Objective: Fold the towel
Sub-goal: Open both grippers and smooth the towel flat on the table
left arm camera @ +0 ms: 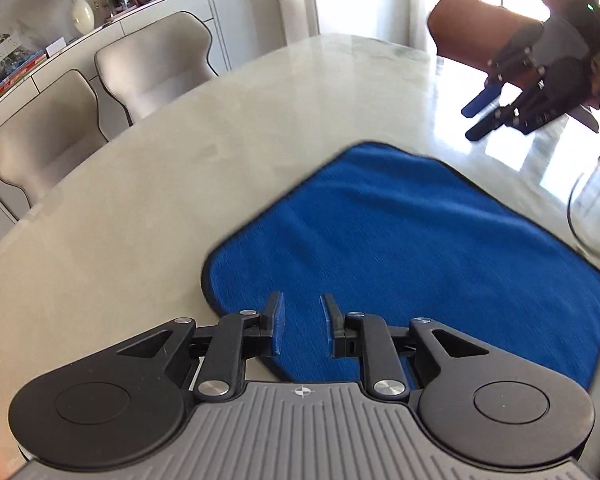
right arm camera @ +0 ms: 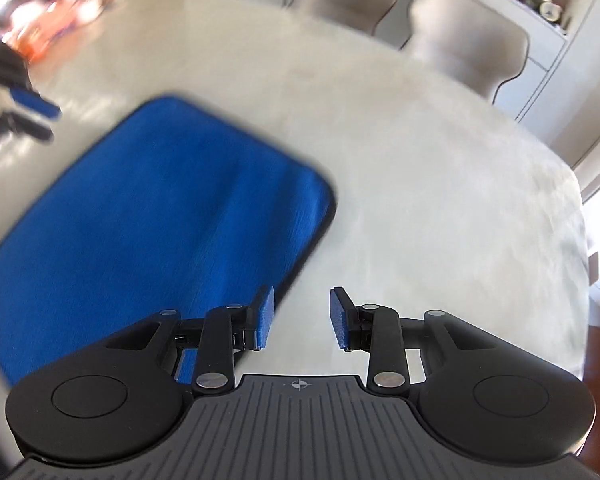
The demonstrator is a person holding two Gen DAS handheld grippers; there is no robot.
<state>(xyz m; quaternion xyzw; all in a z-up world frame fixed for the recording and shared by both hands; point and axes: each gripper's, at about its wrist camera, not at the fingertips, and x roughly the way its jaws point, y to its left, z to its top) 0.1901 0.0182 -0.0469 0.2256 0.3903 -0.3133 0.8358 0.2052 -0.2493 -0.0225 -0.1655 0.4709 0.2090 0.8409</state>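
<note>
We're looking down on the blue towel (left arm camera: 412,256), lying flat and spread on the pale stone surface (left arm camera: 180,184), no fold in it that we can make out, only a soft ridge running along it in the right wrist view. Our left tool (left arm camera: 302,330) hangs above the towel's near edge, close to a rounded corner, its pads apart and holding nothing. Our right tool (right arm camera: 302,318) hovers just off the towel's other side edge, over bare surface, also spread wide and empty; from the left wrist view we see it raised beyond the towel's far corner. By our reading we're at the very start, the reach for a grip. The next move calls for each tool to come down on a towel corner or edge, pinch one layer cleanly, then lift and carry it across to the opposite edge. The cloth lies so flat that getting a finger under the hem may be the hard part. Around the towel: a clear glass rim (left arm camera: 588,224) sits close to its right side and could be nudged during the sweep; the beige chairs (left arm camera: 100,112) stand well clear of it.
</note>
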